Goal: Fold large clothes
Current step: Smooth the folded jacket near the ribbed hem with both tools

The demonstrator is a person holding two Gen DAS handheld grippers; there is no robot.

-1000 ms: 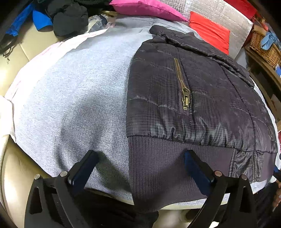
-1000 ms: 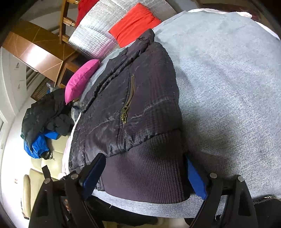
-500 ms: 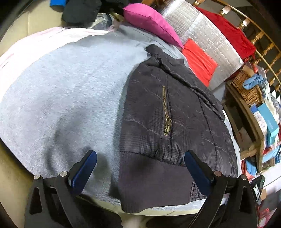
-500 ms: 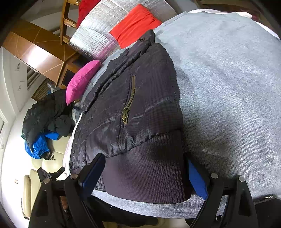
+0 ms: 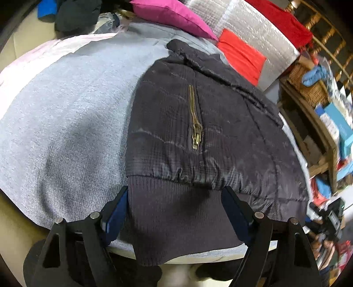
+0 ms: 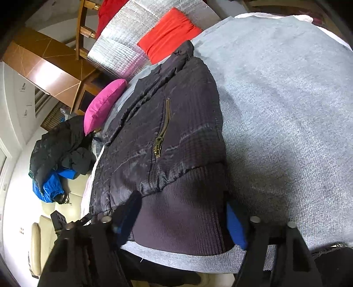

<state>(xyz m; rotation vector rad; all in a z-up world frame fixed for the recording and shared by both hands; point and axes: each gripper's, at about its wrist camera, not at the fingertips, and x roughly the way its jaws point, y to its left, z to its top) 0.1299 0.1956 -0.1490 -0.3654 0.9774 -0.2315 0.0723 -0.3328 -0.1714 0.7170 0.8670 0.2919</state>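
Dark quilted jacket (image 5: pixel 216 136) spread flat on a grey knitted cover (image 5: pixel 66 132), ribbed hem (image 5: pixel 176 216) nearest both cameras, brass pocket zip (image 5: pixel 195 123) running away from the hem.

Left gripper (image 5: pixel 174 212): jaws closing, ribbed hem between the blue pads, pads beside the cloth but not seen pressing it; right gripper (image 6: pixel 181 218): jaws closing too, same ribbed hem (image 6: pixel 181 212) between them, no firm pinch visible.

Only from the left wrist: wooden shelf (image 5: pixel 317 123) crammed with boxes at the far right, a wicker basket (image 5: pixel 308 86) with blue cloth on it, part of a hand and a dark device at the right edge, blurred.

Only from the right wrist: black padded coat (image 6: pixel 59 150) heaped over blue fabric (image 6: pixel 50 183) on a cream surface, wooden furniture beyond.

In both: magenta cushion (image 5: pixel 172 15), red cloth (image 5: pixel 240 55), silver quilted sheet (image 5: pixel 260 35).

Right gripper's left pad smeared by motion, edge hard to read; jacket's collar end bunched and foreshortened; sleeves not made out; hem's lower edge hanging over the cover's rim, partly hidden behind gripper frames.
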